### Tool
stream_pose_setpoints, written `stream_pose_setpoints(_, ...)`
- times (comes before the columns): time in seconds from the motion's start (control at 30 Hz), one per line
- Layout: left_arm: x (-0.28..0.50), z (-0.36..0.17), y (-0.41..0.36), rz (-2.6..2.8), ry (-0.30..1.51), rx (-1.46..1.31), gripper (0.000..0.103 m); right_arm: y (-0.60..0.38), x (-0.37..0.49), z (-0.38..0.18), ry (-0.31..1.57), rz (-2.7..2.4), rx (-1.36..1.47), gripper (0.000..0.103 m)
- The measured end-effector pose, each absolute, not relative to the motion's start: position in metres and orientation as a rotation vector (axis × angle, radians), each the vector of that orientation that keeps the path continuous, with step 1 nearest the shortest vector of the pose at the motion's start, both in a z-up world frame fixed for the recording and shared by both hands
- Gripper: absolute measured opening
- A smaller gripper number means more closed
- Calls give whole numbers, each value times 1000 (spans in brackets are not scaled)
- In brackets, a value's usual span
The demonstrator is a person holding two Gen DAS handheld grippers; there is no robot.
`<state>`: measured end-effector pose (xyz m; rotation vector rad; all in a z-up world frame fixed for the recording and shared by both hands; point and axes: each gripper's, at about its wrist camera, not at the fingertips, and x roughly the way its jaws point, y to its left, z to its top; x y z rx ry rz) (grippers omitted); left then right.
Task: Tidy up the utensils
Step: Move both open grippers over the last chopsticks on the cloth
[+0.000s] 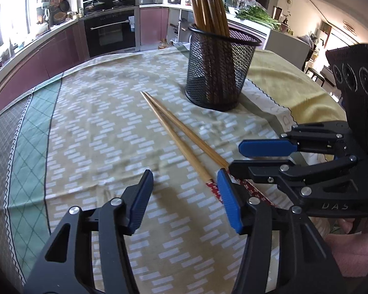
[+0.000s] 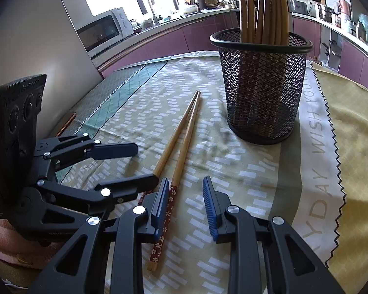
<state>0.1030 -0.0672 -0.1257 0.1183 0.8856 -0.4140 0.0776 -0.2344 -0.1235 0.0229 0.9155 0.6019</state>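
Lying loose on the counter beside the mesh cup, two chopsticks sit between neither gripper's half-open, empty fingers; closing off-centre risks flicking one away.

**Two chopsticks lay beside the holder**

A pair of bamboo chopsticks with red flowered handle ends lay flat, tips converging, near the upright black mesh holder, which held more chopsticks standing upright.

Mesh holder blocks far side; cloth left of chopsticks open.
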Motion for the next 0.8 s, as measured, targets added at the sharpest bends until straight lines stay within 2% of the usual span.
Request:
stream_pose_setpoints(0.43, 98, -126, -69, -422, 899, 134, 35, -223, 88, -123, 907, 590, -14, 27)
stream_pose_setpoints(0.8, 102, -124, -65, -415, 909, 114, 35, -208, 102, -124, 893, 565, -58, 27)
